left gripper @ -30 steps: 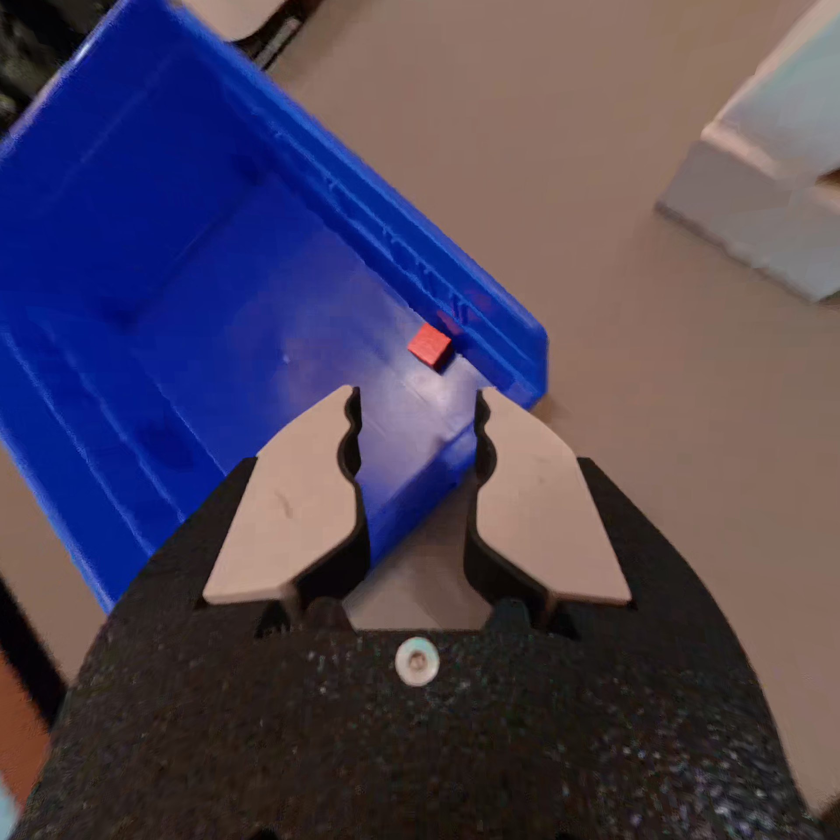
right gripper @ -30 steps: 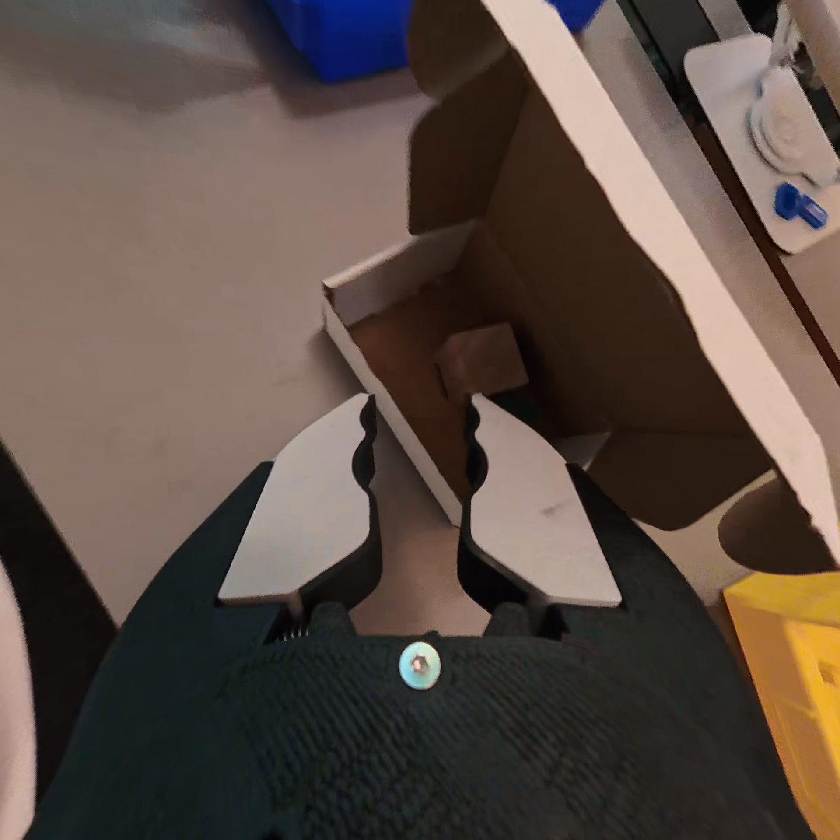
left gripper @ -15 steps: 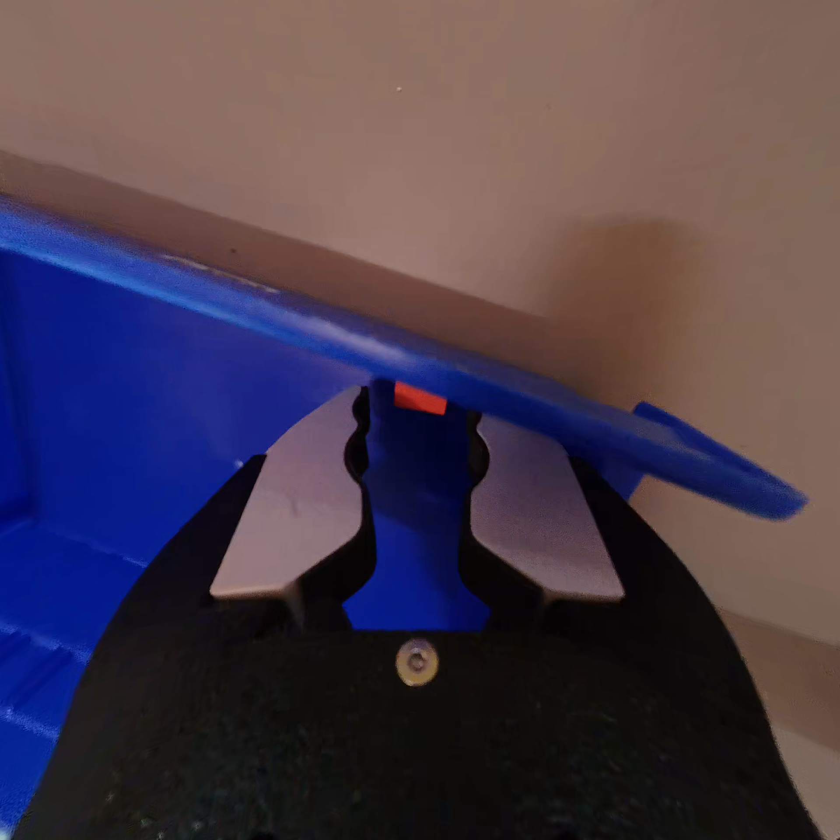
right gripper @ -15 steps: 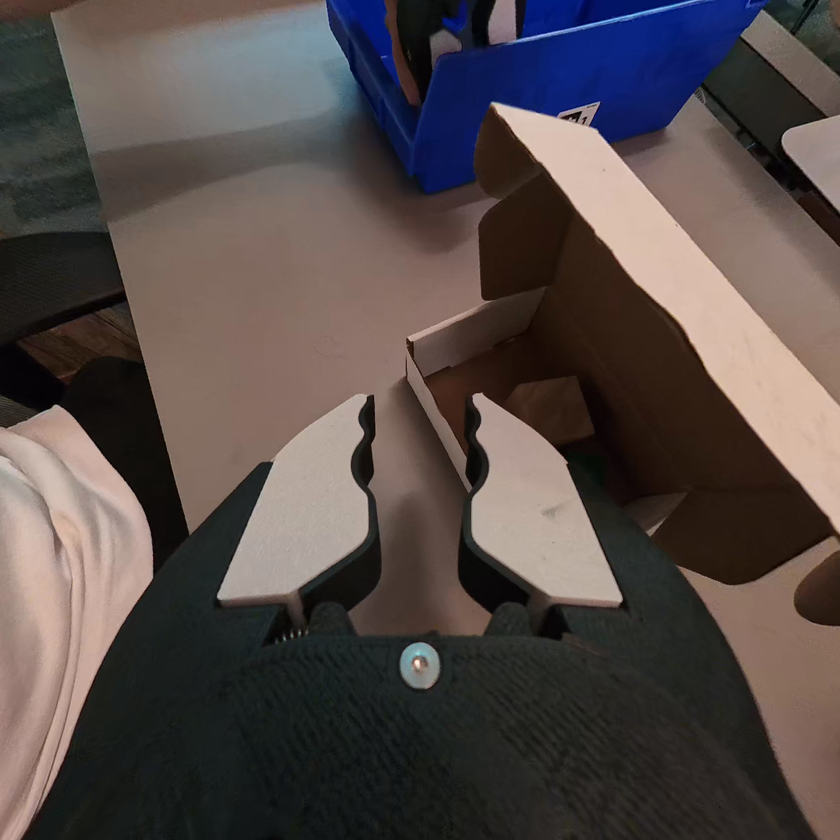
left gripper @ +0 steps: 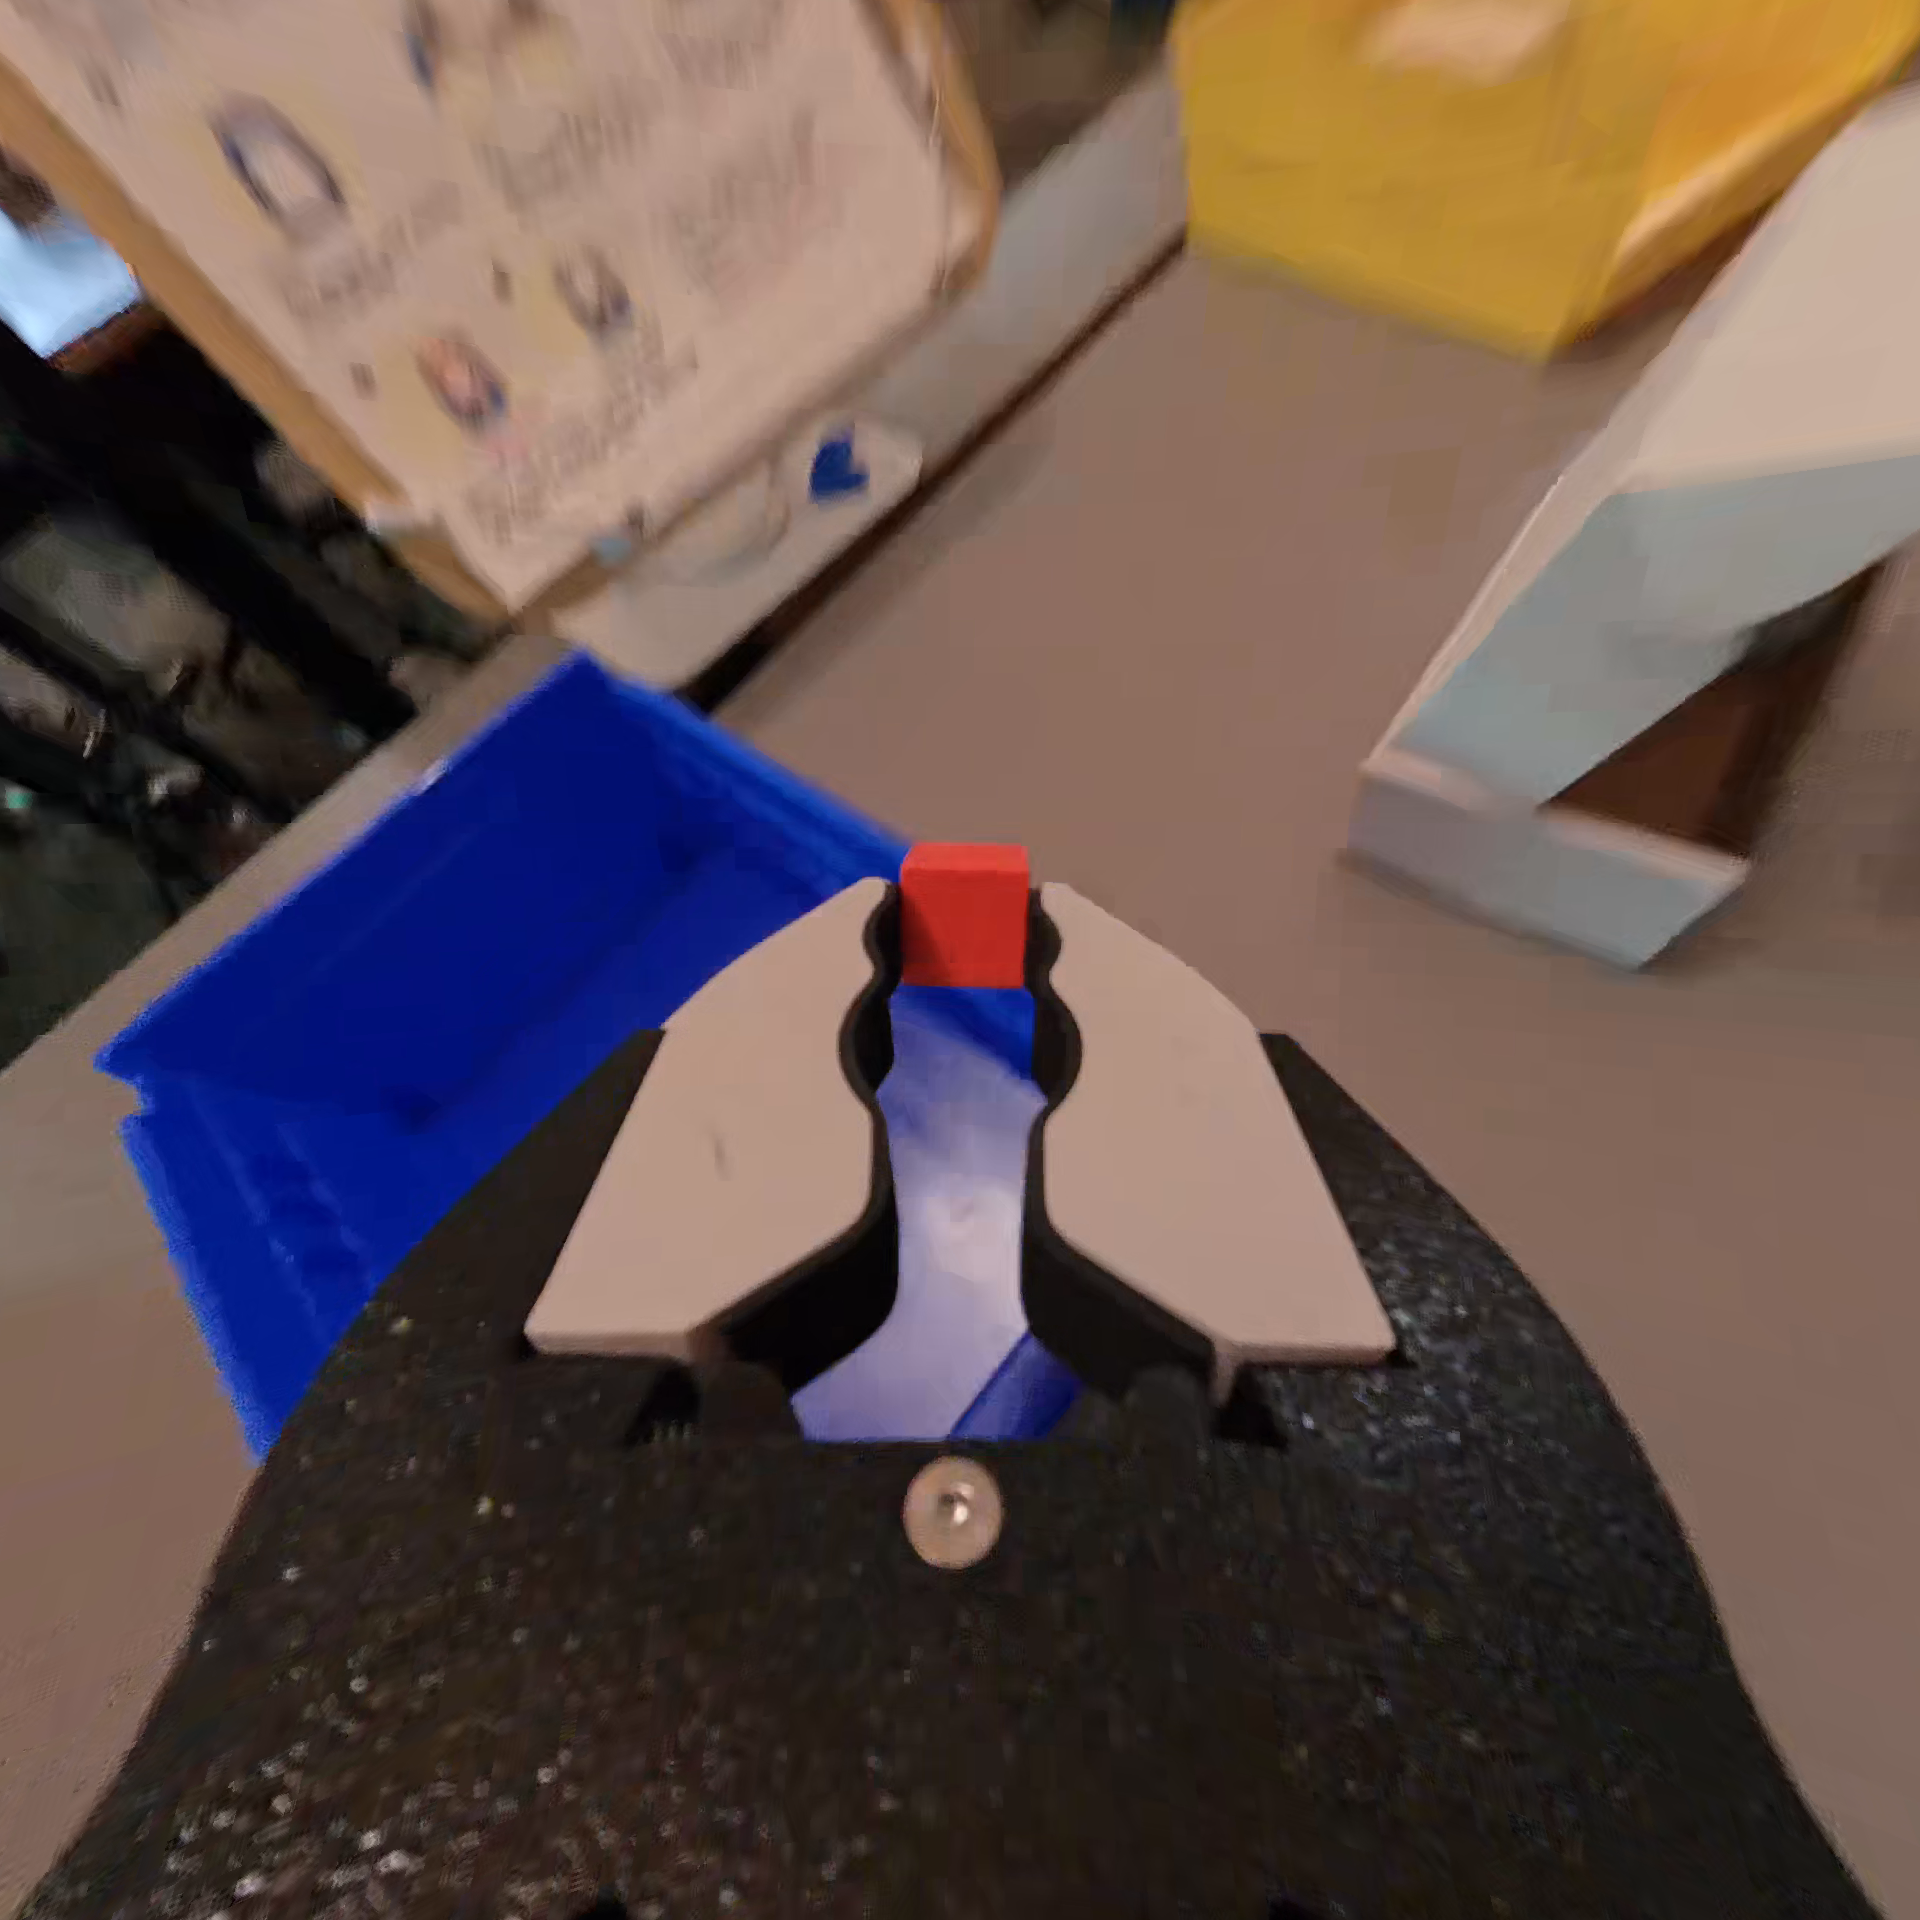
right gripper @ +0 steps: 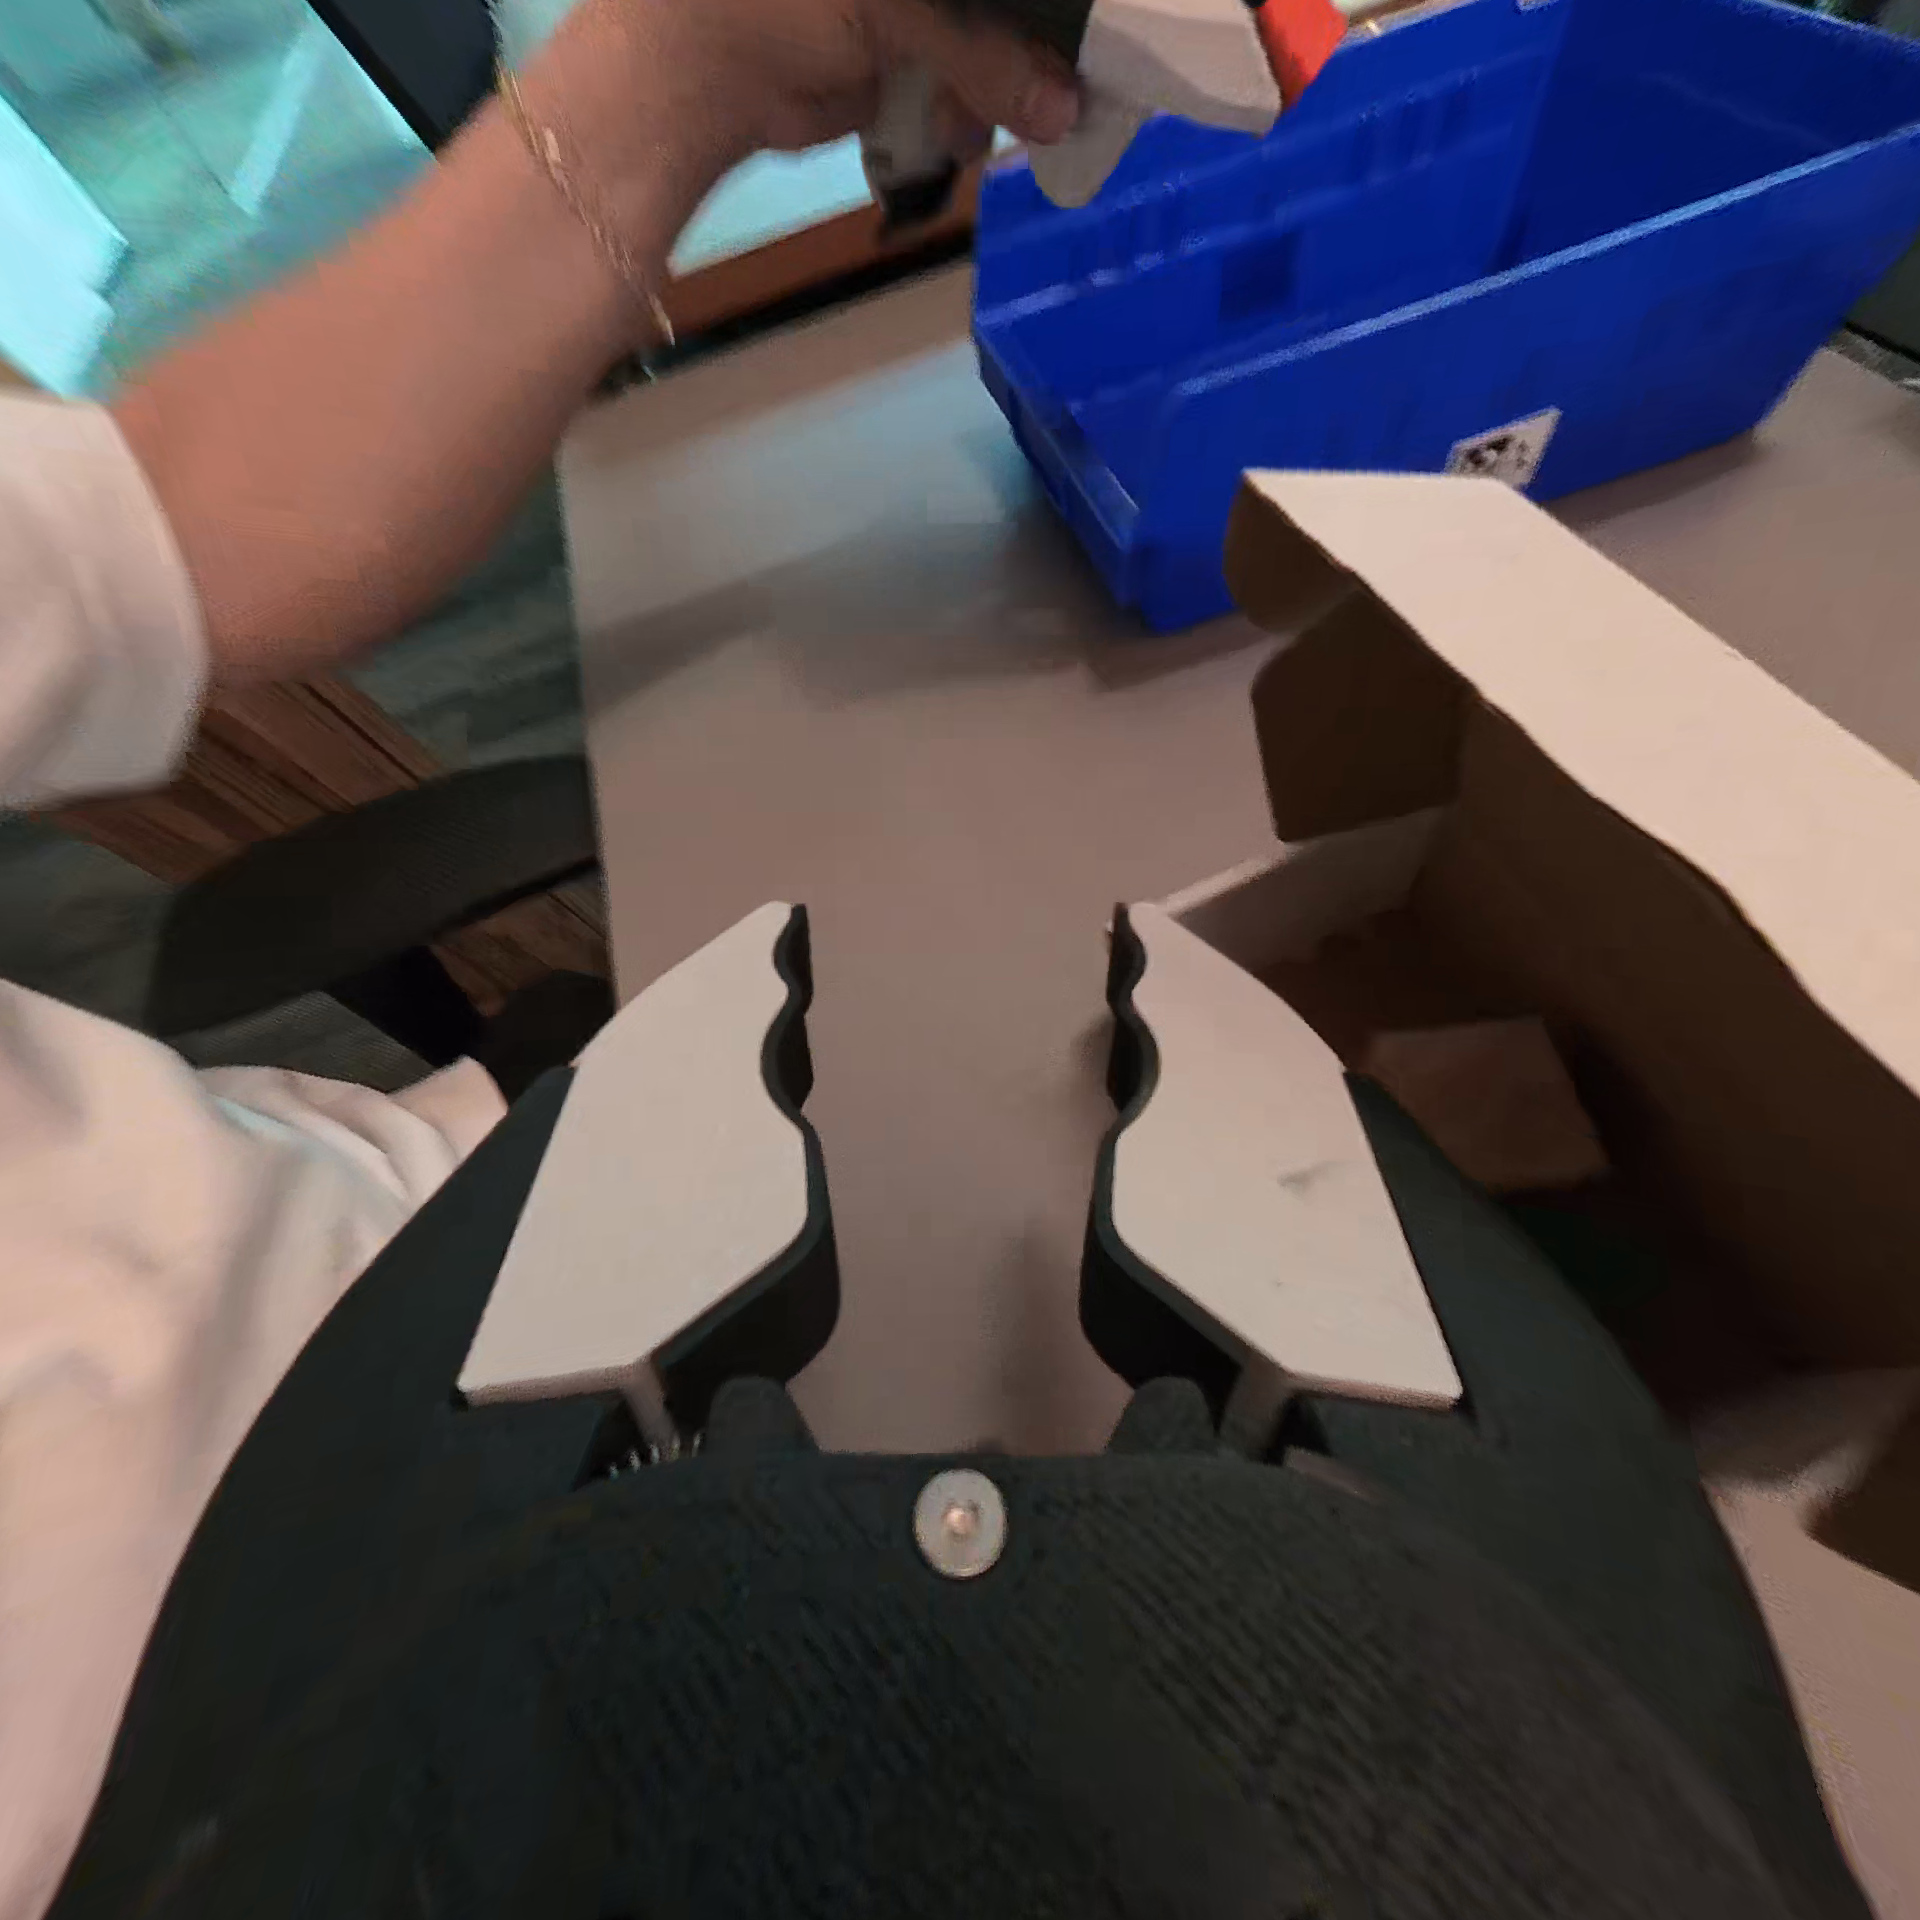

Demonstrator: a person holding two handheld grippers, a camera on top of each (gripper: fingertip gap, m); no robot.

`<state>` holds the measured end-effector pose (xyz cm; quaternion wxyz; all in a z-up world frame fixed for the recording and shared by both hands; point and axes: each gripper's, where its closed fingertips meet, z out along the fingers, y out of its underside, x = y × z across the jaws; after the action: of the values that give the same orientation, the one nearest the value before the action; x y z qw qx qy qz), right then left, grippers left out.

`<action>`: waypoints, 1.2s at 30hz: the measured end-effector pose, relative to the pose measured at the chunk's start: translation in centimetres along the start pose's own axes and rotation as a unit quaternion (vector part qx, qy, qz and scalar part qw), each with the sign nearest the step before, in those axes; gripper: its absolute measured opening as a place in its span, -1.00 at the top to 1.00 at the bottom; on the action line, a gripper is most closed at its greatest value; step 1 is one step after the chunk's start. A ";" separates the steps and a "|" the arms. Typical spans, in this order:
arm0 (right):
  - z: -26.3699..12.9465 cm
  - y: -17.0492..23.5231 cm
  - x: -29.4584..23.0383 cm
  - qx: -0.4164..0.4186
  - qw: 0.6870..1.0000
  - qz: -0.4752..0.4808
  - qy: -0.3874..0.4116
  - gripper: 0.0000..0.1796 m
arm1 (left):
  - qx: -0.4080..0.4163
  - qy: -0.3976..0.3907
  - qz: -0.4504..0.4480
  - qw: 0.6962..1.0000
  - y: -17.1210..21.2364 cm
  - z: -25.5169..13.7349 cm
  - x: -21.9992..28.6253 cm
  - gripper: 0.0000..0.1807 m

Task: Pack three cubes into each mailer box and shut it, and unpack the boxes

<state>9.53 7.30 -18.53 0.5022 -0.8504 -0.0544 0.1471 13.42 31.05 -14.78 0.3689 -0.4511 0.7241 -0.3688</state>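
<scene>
In the left wrist view my left gripper (left gripper: 964,920) is shut on a red cube (left gripper: 962,914), both pads pressed against its sides, and holds it above the blue bin (left gripper: 499,935). The open mailer box (left gripper: 1621,727) stands at the right with its lid up. In the right wrist view my right gripper (right gripper: 956,935) is open with nothing between its fingers, above the table just left of the mailer box (right gripper: 1558,831). The left gripper (right gripper: 1164,62) shows far off over the blue bin (right gripper: 1455,312), with the red cube (right gripper: 1299,42) at its tip.
A yellow bin (left gripper: 1455,156) stands at the back right of the grey table (left gripper: 1195,623). A printed cardboard box (left gripper: 520,260) sits behind the table. A person's forearm (right gripper: 416,364) and white sleeve (right gripper: 156,1247) are at the left, with a dark chair (right gripper: 364,883) beside the table. Some 25 cm of space lies between my two pairs of fingers.
My left gripper went into the blue bin, shut on the red cube and lifted it out. My right gripper drew back from the mailer box and opened wider.
</scene>
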 end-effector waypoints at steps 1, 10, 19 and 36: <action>0.2 -0.6 -0.6 0.020 0.999 0.016 -0.021 0.33 | 0.052 0.014 -0.003 0.999 -1.6 -1.0 1.6 0.76; 0.1 -5.9 -4.9 0.185 0.899 0.290 -0.269 0.27 | 0.332 0.242 0.116 0.904 -8.4 -5.6 20.8 0.76; -0.6 -6.6 -6.8 0.189 0.852 0.335 -0.354 0.36 | 0.313 0.260 0.162 0.899 -8.4 -2.8 24.9 0.76; -2.8 2.3 7.5 -0.034 0.981 0.084 0.173 0.75 | 0.158 0.007 0.145 0.977 -4.3 1.9 17.8 0.60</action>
<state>17.34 5.60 -20.76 0.4604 -0.8813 0.0999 0.0369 11.05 12.80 -15.50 0.4798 -0.2751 0.7169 -0.4244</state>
